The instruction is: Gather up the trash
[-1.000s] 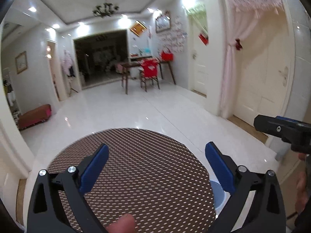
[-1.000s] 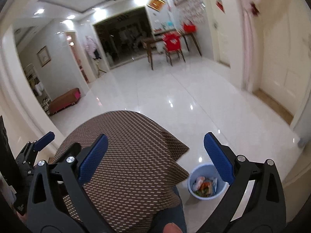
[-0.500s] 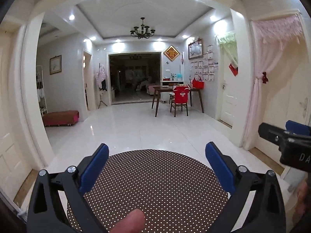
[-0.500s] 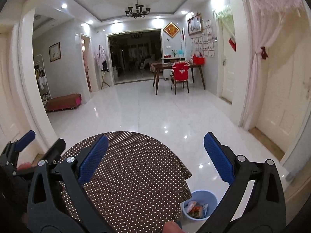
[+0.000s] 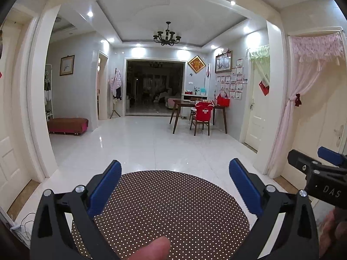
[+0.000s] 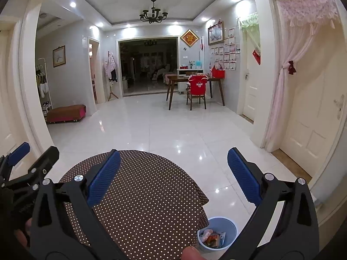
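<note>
Your right gripper (image 6: pixel 173 177) hangs with its blue pads wide apart and nothing between them, above a round table (image 6: pixel 141 195) under a brown dotted cloth. Just right of the table, on the white floor (image 6: pixel 173 130), stands a blue bin (image 6: pixel 219 236) holding wrappers. Your left gripper (image 6: pixel 32 158) shows at the left edge.

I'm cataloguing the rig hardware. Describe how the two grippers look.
Both match. The left gripper has a black angular frame with slot cutouts, silver pivot screws and two flat blue pads with ribbed inner faces. The right gripper is built the same way; seen from the left wrist view, its side bears white letters "DAS". No cables or sleeves show, only bare fingertips at the frame edges.
</note>
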Demonstrator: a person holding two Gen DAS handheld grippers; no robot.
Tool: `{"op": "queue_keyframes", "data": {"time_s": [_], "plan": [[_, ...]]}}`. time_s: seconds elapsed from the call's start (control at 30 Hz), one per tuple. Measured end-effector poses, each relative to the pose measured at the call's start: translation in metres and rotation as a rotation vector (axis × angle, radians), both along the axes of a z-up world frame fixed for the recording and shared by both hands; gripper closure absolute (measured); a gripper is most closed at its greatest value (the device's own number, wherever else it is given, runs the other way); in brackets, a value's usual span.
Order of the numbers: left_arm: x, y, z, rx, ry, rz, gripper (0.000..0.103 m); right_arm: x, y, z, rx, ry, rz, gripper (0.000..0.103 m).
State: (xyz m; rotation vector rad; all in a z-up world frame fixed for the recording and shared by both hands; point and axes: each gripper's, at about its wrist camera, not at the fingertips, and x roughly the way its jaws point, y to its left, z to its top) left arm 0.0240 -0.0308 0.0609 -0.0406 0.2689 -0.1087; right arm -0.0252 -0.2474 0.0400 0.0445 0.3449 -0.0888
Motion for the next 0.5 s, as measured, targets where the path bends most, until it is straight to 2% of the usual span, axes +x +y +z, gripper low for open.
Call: {"op": "queue_keyframes", "data": {"time_s": [0.5], "plan": [[-0.008, -0.004, 0.003, -0.001, -0.005, -0.009, 0.005, -0.01, 0.01, -0.002, 0.004, -0.016, -0.017, 0.006]]}}
